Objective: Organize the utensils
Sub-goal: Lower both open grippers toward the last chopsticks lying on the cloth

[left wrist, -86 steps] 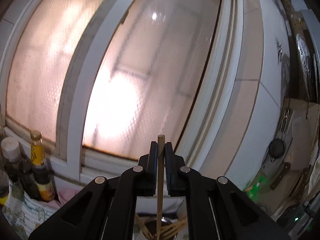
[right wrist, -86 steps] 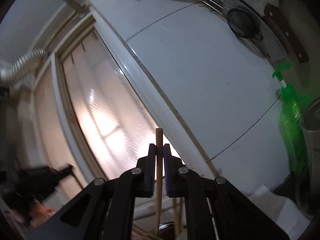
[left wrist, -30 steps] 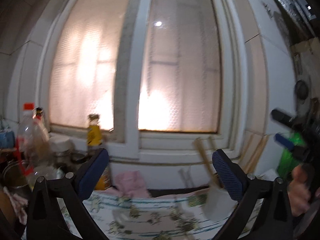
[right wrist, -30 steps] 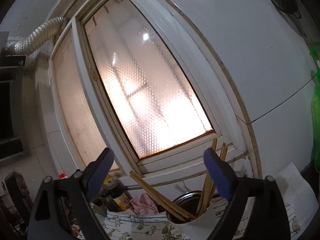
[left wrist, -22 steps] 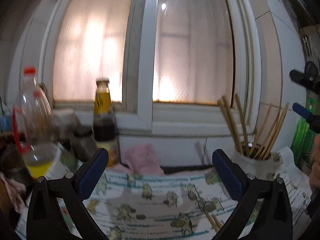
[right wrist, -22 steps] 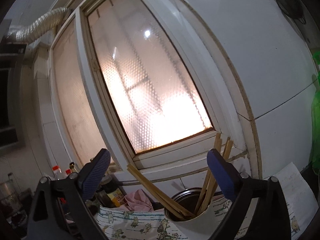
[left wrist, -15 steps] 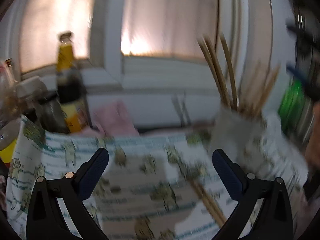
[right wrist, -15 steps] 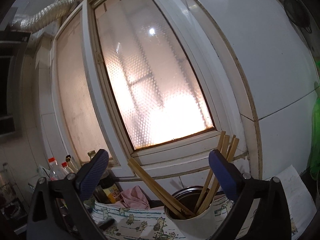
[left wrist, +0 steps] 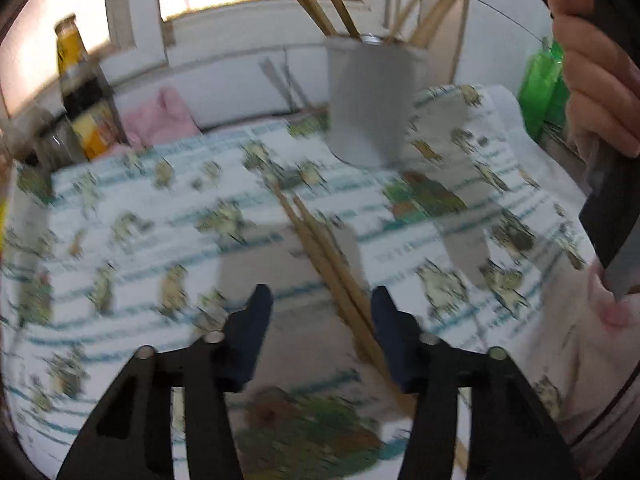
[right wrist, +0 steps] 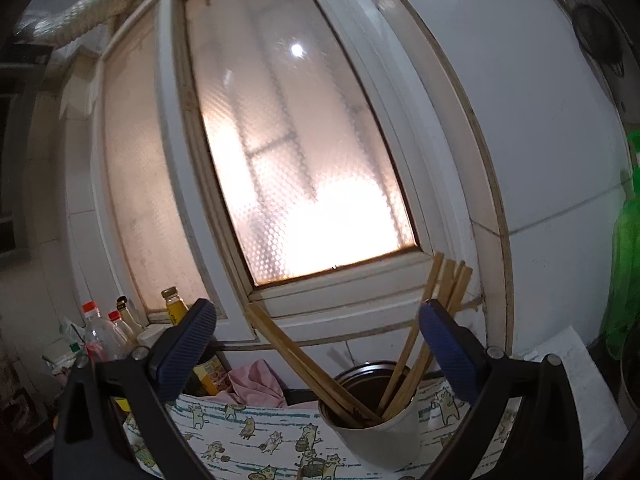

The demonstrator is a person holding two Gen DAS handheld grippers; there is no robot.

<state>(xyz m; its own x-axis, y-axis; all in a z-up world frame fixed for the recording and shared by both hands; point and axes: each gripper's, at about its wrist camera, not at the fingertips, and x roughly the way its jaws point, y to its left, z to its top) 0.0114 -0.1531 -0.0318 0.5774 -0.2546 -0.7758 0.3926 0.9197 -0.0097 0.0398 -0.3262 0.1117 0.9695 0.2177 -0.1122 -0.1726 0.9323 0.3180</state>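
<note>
This is a home kitchen counter set under a frosted window (right wrist: 296, 168). A cloth printed with cartoon cats (left wrist: 160, 216) covers the counter. Sauce and oil bottles (right wrist: 108, 332) crowd the sill, a white cup (right wrist: 376, 436) holds wooden chopsticks (right wrist: 436, 312), and a green soap bottle (right wrist: 626, 264) stands by the white tiled wall (right wrist: 532, 128). A flexible vent hose (right wrist: 80, 12) runs overhead and a strainer (right wrist: 598, 36) hangs on the wall.
</note>
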